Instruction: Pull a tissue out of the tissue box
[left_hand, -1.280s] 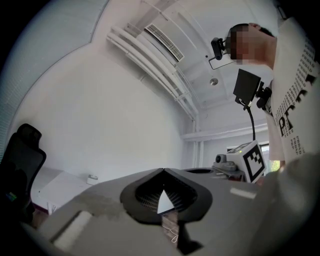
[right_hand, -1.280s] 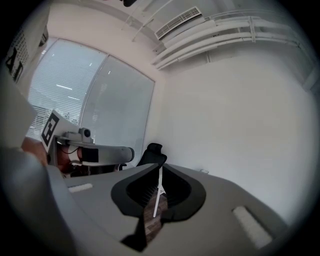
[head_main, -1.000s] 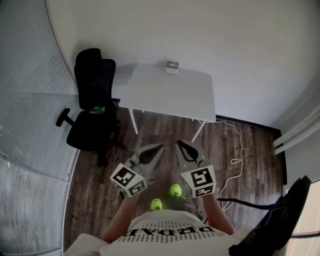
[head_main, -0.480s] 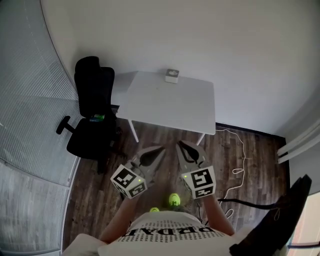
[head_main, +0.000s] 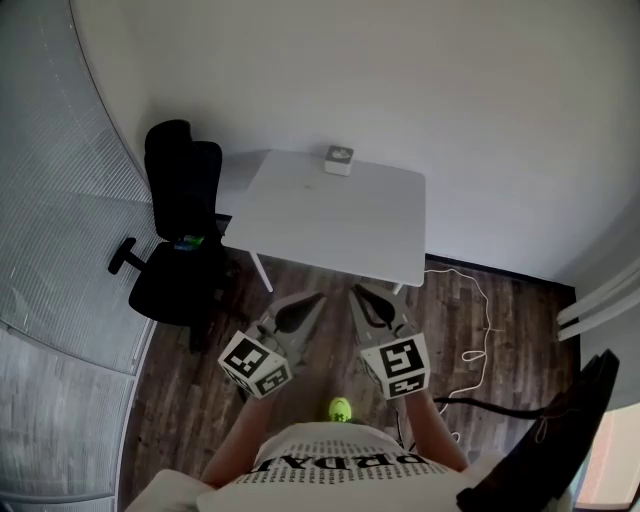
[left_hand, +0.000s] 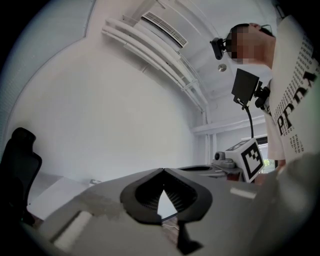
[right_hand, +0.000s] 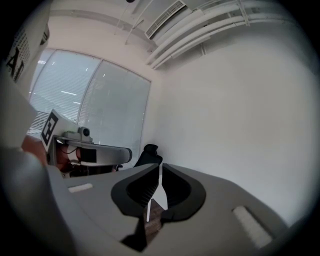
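Only the head view shows the tissue box (head_main: 339, 160). It is set at the table's (head_main: 330, 225) far edge, near the middle, well apart from both grippers. It is seen as small, pale and nearly square from above, so no long axis can be told. The left gripper (head_main: 318, 297) and right gripper (head_main: 353, 289) are held over the wooden floor (head_main: 200, 400), short of the table's near edge. In the left gripper view the ribbed black pads (left_hand: 150, 192) are seen touching at the tips, with nothing between. In the right gripper view the jaws are parted by a bare slit, empty. A black chair (head_main: 180, 240) is placed off the left edge.
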